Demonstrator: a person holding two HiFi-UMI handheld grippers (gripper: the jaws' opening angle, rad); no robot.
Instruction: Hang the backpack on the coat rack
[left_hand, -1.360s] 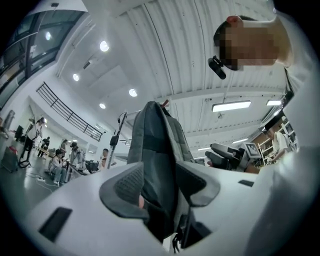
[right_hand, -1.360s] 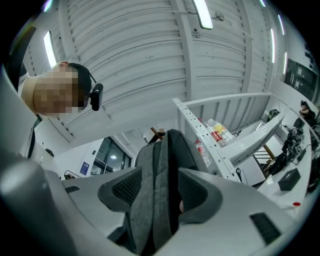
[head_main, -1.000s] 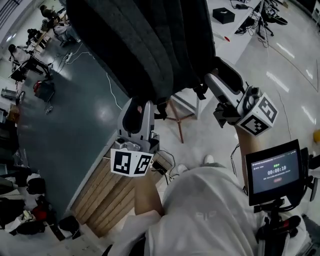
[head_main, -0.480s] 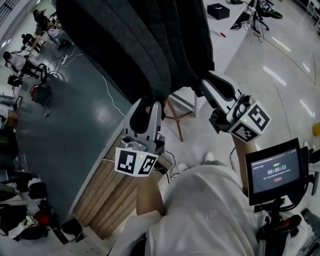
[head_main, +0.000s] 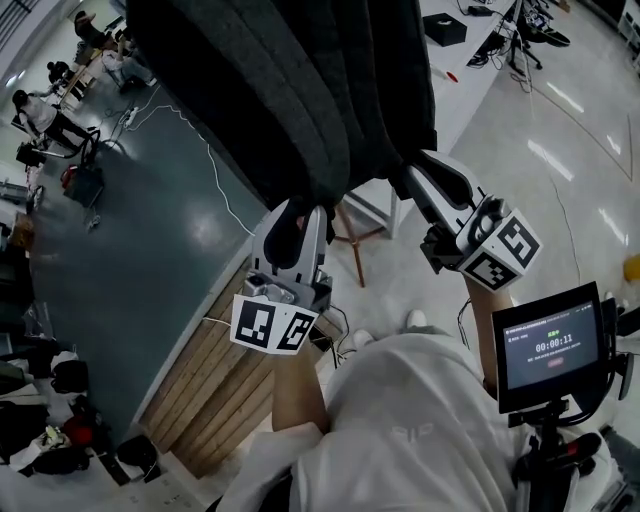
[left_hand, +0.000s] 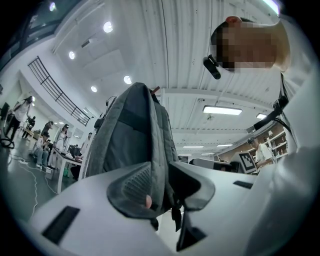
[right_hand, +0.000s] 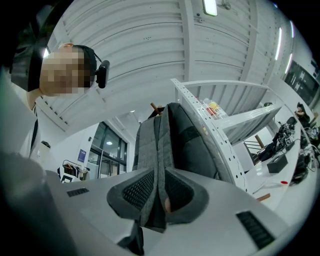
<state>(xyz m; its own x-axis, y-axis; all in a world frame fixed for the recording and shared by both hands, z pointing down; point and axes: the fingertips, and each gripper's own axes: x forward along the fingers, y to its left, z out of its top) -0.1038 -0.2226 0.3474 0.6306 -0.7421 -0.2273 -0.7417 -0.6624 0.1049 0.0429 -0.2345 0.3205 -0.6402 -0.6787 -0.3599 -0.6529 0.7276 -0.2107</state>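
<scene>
Between the left gripper (left_hand: 159, 189) jaws: bottom edge of the grey backpack (left_hand: 131, 134), pinched tight. Between the right gripper (right_hand: 159, 192) jaws: a second fold of that bottom edge, likewise clamped. The bag body rises above and beyond both jaw pairs.

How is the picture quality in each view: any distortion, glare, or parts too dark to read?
Head view: the backpack is a dark mass with little detail, and the pale floor carries bright streaks of glare. Left gripper view: strong fisheye bending, black corners, ceiling lights blown out. Right gripper view: the same bending and black corners.
</scene>
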